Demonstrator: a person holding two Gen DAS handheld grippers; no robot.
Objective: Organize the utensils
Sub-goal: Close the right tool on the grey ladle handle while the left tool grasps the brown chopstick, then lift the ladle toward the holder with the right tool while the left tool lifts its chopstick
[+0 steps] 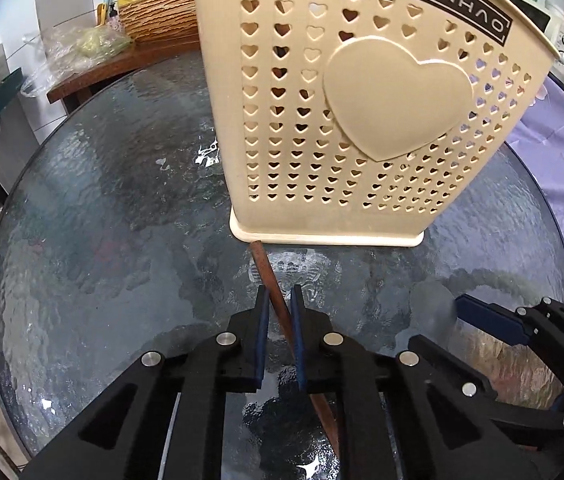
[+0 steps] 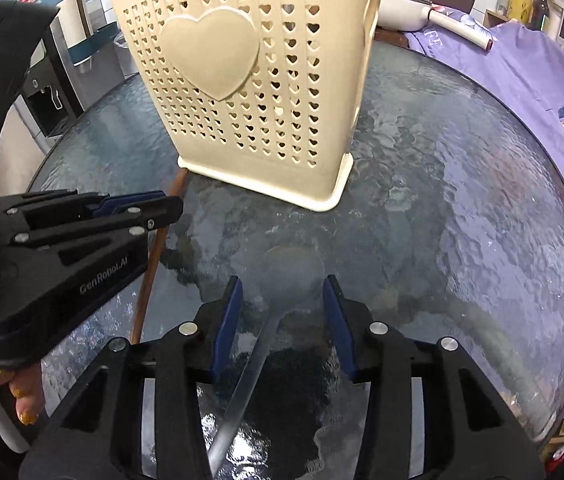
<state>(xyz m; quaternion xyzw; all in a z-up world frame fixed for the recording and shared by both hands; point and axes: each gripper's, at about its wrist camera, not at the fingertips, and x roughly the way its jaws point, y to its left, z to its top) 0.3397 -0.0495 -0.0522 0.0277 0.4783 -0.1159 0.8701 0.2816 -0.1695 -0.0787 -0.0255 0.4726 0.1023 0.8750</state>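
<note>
Round glass tabletop (image 1: 81,208), dark and rippled. Beige utensil holder (image 1: 362,120) stands upright near the far edge; its walls are pierced with small heart holes, a large raised heart sits on the front, and a black label runs along the rim. Handles of some utensils show above its rim in the left wrist view, too cropped to identify.

Left gripper (image 1: 280,304): jaws pressed together on a brown chopstick (image 1: 265,268). The chopstick lies on the glass at mid-table; its far tip reaches the base of the holder, at that base's left front corner, and its near end runs back under the gripper body. In the right wrist view the same gripper (image 2: 161,206) comes in from the left, over the chopstick (image 2: 153,264).

Right gripper (image 2: 282,300): jaws spread, blue pads clear on both sides of a metal spoon (image 2: 269,336). The spoon lies flat on the glass toward the near edge, bowl pointing at the holder, handle running back between the fingers. No pad touches it.

A person's fingers (image 2: 21,404) with glittery gold nails hold the left gripper's handle.

Purple floral cloth (image 2: 542,80) lies beyond the right edge of the table.
</note>
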